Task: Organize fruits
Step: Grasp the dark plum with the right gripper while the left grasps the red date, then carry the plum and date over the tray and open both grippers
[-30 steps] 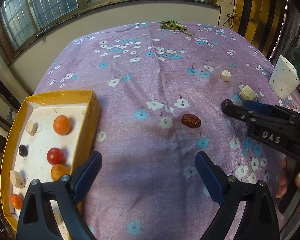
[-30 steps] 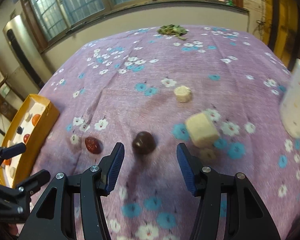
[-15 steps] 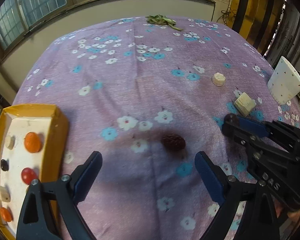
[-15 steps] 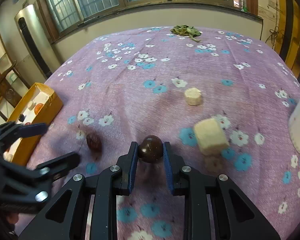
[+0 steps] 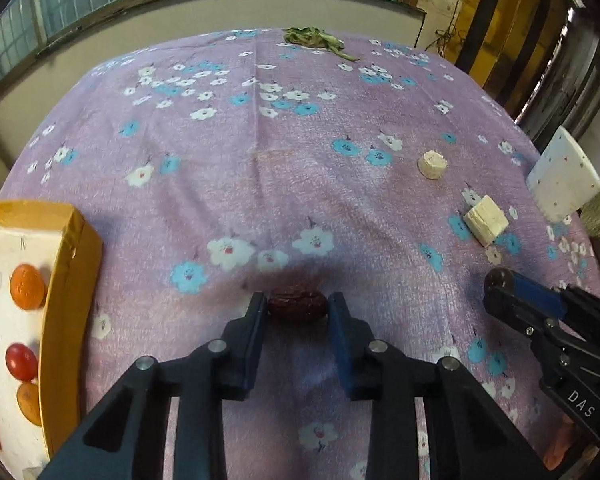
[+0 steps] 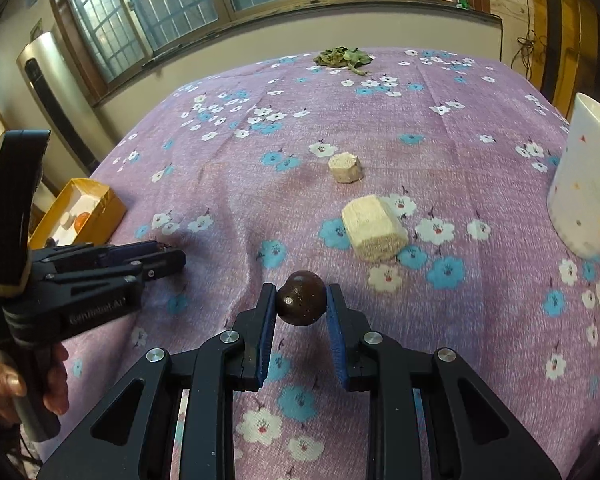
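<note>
A wrinkled dark red date [image 5: 298, 309] lies on the purple flowered cloth between the closing jaws of my left gripper [image 5: 298, 300]; both pads touch its ends. My right gripper [image 6: 301, 300] is shut on a round dark brown fruit [image 6: 301, 292], held just above the cloth. A yellow box [image 5: 74, 280] at the left holds an orange fruit [image 5: 27, 286], a red one [image 5: 20, 361] and pale pieces. In the right wrist view the left gripper [image 6: 172, 254] points down at the cloth left of centre, with the box [image 6: 108, 204] behind it.
A pale cube [image 6: 374, 226] and a pale round piece [image 6: 345, 168] lie on the cloth beyond the brown fruit. A white dotted cup [image 6: 588, 184] stands at the right edge. Green leaves [image 6: 342, 56] lie at the far side. A hand [image 6: 28, 380] grips the left tool's handle.
My left gripper came forward and down over the date and its jaws closed from wide open onto it. My right gripper closed on the brown fruit and lifted it slightly.
</note>
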{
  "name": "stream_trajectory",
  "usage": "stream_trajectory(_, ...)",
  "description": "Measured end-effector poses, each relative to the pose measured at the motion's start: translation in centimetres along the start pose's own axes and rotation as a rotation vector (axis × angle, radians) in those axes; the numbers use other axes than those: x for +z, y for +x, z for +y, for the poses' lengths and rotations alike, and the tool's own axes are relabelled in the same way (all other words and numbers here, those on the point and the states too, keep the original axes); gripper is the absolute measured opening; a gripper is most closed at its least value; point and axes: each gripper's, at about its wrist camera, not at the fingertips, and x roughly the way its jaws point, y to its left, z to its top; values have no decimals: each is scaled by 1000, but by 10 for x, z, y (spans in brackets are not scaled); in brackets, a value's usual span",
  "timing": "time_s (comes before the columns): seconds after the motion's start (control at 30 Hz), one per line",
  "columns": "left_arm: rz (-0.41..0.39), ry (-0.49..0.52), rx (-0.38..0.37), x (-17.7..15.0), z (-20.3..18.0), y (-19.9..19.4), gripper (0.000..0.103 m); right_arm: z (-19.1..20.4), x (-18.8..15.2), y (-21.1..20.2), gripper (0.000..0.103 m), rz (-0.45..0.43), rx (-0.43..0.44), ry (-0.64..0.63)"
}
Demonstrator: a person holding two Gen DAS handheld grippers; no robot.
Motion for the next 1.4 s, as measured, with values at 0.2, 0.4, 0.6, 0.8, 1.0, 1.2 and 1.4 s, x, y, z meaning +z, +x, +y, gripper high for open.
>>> stream_trajectory(0.2, -22, -12, -36, -16, 9, -24, 34, 11, -9, -17, 24, -22, -23, -17)
stream_trajectory(0.4, -57, -13, -59, -35, 17, -53, 34, 26, -25, -31, 25, -32, -49, -36)
stream_trajectory(0.6, -70, -37, -57, -53, 29, -74, 34, 52, -44, -32, 25, -9, -39, -58)
stream_trajectory(0.8, -90, -76, -58, -70, 48, -94, 34, 92, -43, -30, 25, 3, 3, -118)
stream_trajectory(1.0, -121, -137, -27, -85, 81, -118, 34, 145, -34, -21, 24, 13, 73, -207)
stream_trajectory(1.2, -143, -247, 43, -102, 133, -138, 34, 203, -20, -5, 24, 32, 163, -310)
stream_trajectory(1.4, -139, -396, 139, -127, 187, -148, 34, 263, -4, 22, 24, 78, 277, -408)
